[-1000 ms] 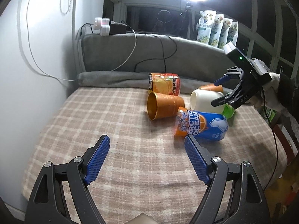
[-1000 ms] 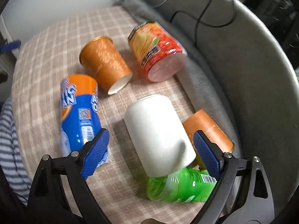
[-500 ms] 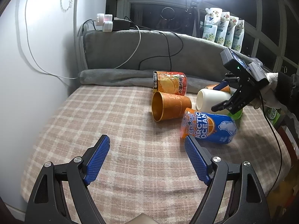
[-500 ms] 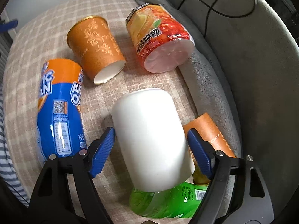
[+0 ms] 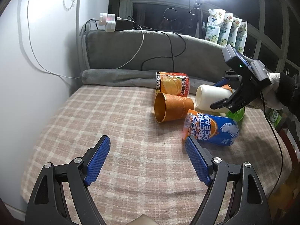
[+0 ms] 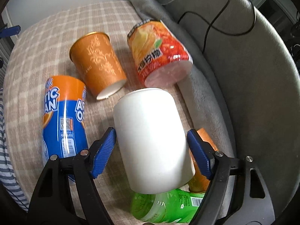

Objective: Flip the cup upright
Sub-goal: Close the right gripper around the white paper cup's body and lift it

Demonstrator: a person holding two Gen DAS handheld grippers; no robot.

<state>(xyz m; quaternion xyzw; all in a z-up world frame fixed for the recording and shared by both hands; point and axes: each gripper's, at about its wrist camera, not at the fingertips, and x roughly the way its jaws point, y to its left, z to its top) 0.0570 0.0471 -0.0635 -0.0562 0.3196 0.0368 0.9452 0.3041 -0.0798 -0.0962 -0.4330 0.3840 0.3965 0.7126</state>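
A white cup (image 6: 151,142) lies on its side on the checked blanket (image 6: 46,43); it also shows in the left wrist view (image 5: 210,98). My right gripper (image 6: 151,150) is open with one blue pad on each side of the cup; the left pad (image 6: 105,150) touches or nearly touches it, the right pad stands apart. In the left wrist view the right gripper (image 5: 227,93) reaches the cup from the right. My left gripper (image 5: 148,159) is open and empty, over bare blanket near the front.
An orange paper cup (image 5: 171,106), a red-orange noodle cup (image 5: 172,84), a blue Arctic Ocean can (image 5: 210,129), a green bottle (image 6: 168,206) and another orange cup (image 6: 202,150) lie around the white cup. A grey cushion (image 5: 150,50) with cables backs the blanket.
My right gripper has moved forward so its pads now straddle the white cup, and the jaws have narrowed. The left gripper's view has tilted slightly; it stays open.
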